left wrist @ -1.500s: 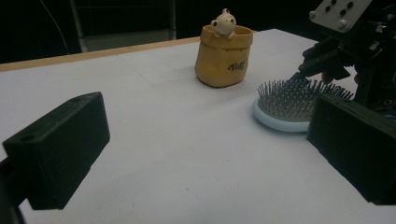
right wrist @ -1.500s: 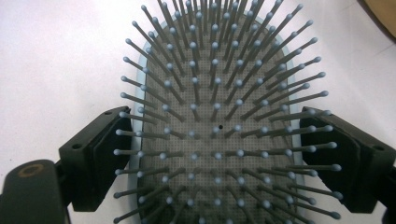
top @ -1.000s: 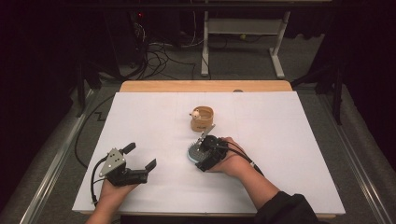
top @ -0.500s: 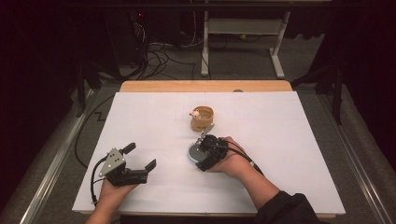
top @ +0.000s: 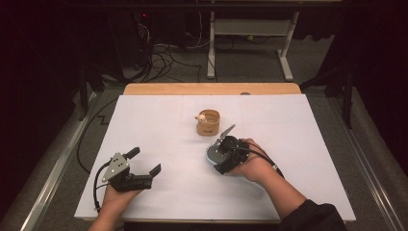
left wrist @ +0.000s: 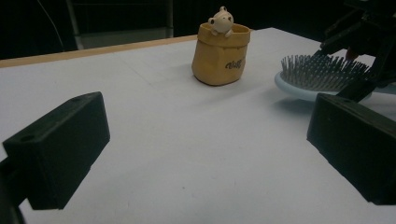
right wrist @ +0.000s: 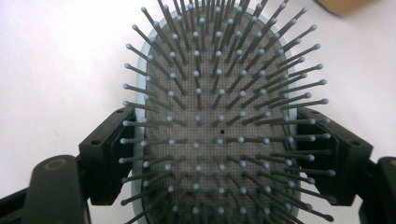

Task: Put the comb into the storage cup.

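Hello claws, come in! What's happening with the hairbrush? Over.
Right claw shut on hairbrush, bristles up. Left claw open, empty. Bear pot just beyond the brush.

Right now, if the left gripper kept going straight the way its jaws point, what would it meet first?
Probably the tan sack-shaped pot with a little cream animal figure on its rim. The left gripper has open jaws with only white table cover between. The pale blue oval hairbrush sits off to one side; depth is uncertain.
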A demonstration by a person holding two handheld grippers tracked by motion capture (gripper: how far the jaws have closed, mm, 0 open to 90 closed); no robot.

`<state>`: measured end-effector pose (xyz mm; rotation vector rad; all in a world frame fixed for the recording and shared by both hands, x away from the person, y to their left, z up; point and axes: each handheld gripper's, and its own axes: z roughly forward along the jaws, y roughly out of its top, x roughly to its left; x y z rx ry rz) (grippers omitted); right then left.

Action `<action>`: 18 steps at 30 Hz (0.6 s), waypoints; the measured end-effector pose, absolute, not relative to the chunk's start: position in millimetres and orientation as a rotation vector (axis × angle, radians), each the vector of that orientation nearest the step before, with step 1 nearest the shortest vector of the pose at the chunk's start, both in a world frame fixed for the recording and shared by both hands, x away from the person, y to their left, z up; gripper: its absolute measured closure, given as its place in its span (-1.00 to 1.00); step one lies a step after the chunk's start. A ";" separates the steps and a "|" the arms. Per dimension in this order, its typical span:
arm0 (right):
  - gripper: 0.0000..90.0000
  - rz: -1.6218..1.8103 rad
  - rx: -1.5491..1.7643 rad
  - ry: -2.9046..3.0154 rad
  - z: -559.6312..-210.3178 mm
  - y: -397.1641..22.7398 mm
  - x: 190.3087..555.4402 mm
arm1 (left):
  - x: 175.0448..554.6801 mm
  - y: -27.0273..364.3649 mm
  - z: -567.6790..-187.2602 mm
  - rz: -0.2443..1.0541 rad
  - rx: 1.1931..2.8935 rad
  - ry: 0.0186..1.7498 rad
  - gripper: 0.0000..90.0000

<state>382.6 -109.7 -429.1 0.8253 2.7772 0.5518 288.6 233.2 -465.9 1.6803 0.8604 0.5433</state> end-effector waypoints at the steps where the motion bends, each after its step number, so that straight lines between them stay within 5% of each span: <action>1: -0.54 0.548 0.841 2.773 -427.6 -113.6 382.1 | 288.8 233.4 -465.9 0.543 1.683 0.861 -1.00; 18: -0.54 0.486 0.941 2.714 -411.3 -177.2 375.3 | 289.5 232.8 -466.4 0.539 1.674 0.875 -0.99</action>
